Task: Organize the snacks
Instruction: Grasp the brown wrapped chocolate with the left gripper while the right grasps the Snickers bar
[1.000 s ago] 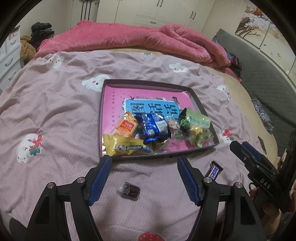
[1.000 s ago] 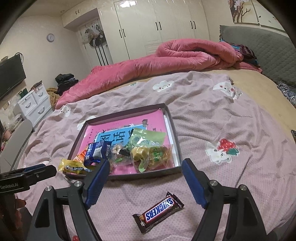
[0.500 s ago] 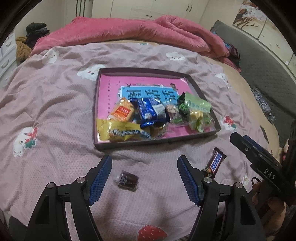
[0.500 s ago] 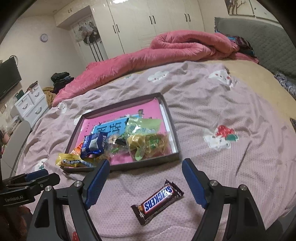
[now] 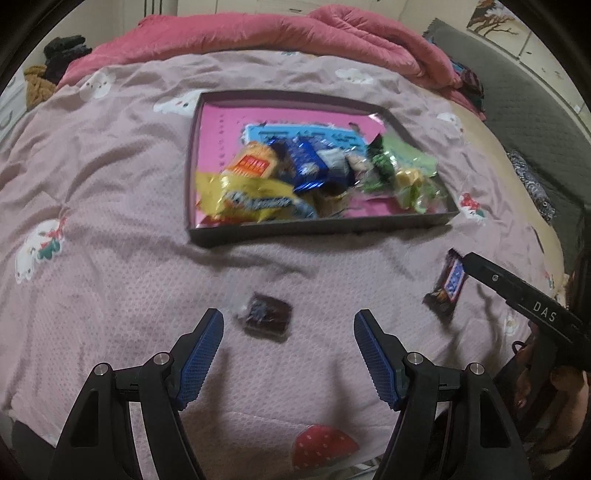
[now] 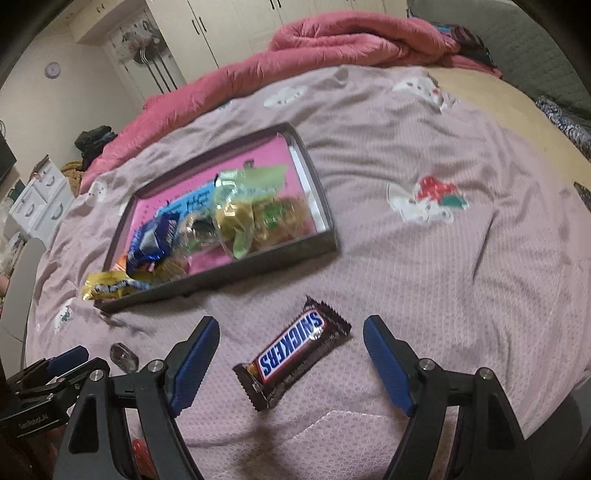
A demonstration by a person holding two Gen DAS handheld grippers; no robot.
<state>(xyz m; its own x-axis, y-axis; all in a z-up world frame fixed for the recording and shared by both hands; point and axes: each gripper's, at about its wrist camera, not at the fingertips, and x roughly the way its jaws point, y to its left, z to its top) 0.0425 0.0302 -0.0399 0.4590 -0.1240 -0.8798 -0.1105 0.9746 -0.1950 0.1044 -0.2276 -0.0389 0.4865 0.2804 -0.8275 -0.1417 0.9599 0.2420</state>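
A dark shallow tray (image 5: 317,228) with a pink floor lies on the bed and holds several snack packets. It also shows in the right wrist view (image 6: 258,264). A small dark wrapped candy (image 5: 266,314) lies on the sheet just ahead of my open, empty left gripper (image 5: 289,322), between its fingertips. A Snickers bar (image 6: 293,349) lies between the fingers of my open, empty right gripper (image 6: 291,332). The bar also shows at the right of the left wrist view (image 5: 448,282), beside the right gripper's fingertip. The candy shows small in the right wrist view (image 6: 123,355).
A yellow packet (image 6: 110,287) hangs over the tray's near left corner. A rumpled pink duvet (image 5: 258,33) lies across the far side of the bed. A grey headboard (image 5: 535,110) stands to the right. White drawers (image 6: 40,195) stand at far left.
Both grippers have moved down and forward toward the sheet. The candy now sits between the left fingertips and the Snickers bar between the right ones. Both stay open.
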